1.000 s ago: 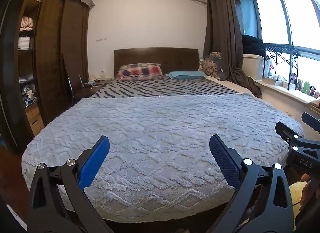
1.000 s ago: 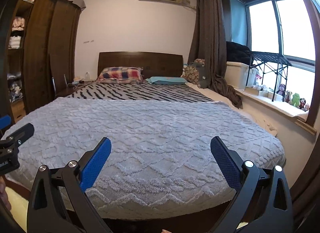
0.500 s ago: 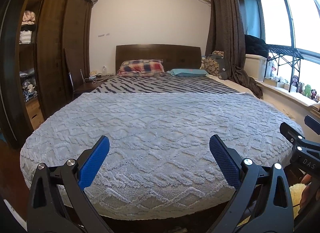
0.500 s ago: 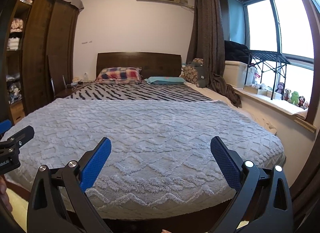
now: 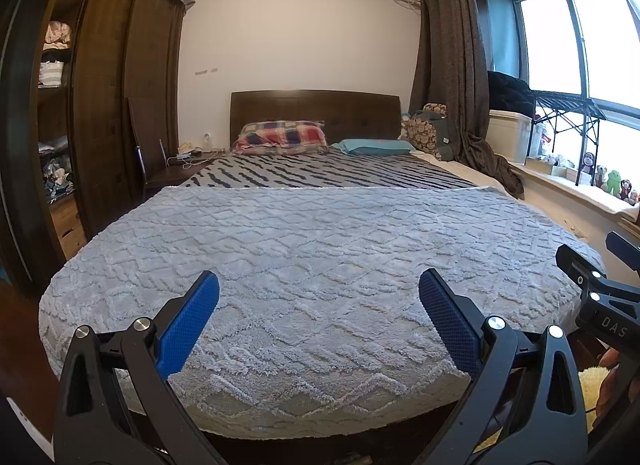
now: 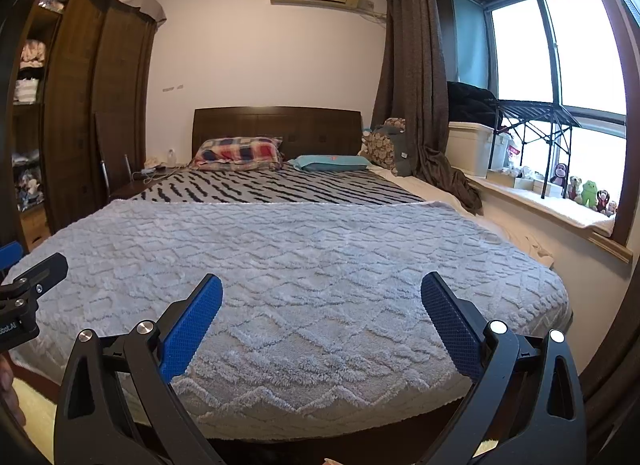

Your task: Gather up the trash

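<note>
Ahead, both claws [image 5: 319, 297] [image 6: 321, 299] agape over blanket [image 5: 320, 249].

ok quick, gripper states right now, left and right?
Left gripper: open, holding nothing, above the grey blanket.
Right gripper: open, holding nothing, above the same blanket.

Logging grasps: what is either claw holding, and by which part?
Nothing. The left claw and right claw are both open and empty above the grey blanket.

Blanket [image 5: 320, 265] on bed's near half, pillows [image 5: 280, 137] by headboard [image 5: 316, 109] behind, wardrobe [image 5: 100, 105] left, window [image 5: 580, 37] right
</note>
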`<state>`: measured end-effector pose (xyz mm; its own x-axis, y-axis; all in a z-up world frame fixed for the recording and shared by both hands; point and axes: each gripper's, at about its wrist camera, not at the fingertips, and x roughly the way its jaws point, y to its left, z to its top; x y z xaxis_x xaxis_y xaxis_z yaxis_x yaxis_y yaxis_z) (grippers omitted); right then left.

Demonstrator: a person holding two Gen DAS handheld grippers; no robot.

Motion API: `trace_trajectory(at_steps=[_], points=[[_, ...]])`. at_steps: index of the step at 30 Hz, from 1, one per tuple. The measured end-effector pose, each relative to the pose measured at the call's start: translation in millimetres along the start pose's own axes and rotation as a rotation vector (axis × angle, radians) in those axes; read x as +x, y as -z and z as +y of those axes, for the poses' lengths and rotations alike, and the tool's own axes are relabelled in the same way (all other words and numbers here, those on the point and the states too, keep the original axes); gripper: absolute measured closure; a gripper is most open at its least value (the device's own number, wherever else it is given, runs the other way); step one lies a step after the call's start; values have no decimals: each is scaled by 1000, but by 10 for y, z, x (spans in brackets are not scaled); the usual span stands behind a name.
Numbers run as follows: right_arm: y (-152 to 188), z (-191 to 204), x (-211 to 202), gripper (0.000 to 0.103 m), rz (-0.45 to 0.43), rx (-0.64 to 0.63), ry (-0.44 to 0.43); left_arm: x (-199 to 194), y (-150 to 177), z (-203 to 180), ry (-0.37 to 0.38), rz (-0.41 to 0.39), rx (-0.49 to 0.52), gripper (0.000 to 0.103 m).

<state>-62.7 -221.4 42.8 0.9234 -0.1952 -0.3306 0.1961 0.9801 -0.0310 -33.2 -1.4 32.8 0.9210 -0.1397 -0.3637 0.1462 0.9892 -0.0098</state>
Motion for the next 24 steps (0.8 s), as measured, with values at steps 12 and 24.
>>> trace_trajectory(at_steps=[12, 24], points=[[-10, -1, 13, 3, -4, 2, -4, 6, 4, -2, -1, 0, 1, 8], [-6, 30, 21, 3, 1, -1, -6, -2, 5, -17, -2, 3, 1, 8]])
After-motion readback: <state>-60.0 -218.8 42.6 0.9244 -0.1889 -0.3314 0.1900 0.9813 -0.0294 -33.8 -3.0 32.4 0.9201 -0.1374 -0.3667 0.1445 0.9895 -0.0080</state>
